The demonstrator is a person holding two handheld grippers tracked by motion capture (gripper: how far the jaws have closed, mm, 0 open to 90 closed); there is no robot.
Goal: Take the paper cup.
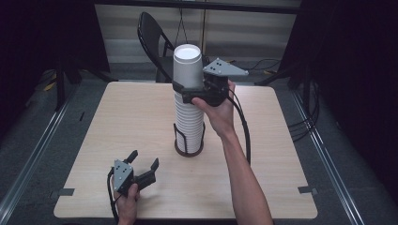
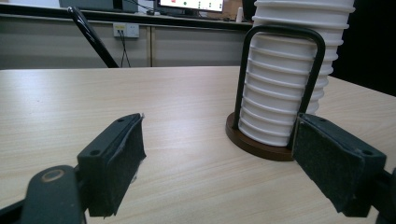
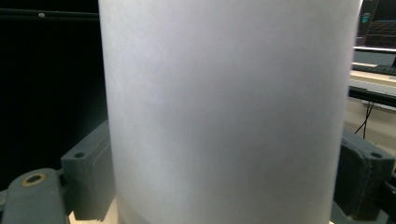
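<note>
Wooden table: right gripper jaws clamp top cup; left gripper, 7 o'clock, jaws apart. Risk: lifting stack too, cups nested tight.

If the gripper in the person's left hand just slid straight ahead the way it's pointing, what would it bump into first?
Probably nothing soon. The left gripper points across bare table, open. The cup holder's wooden base and stack of white cups sit right of its line; the right-hand jaw might graze that base, but depth is unclear.

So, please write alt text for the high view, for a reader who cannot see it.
The right gripper closes around the top cup of a tall white cup stack in a black holder on a wooden table. The left gripper rests open near the table's front edge.
</note>
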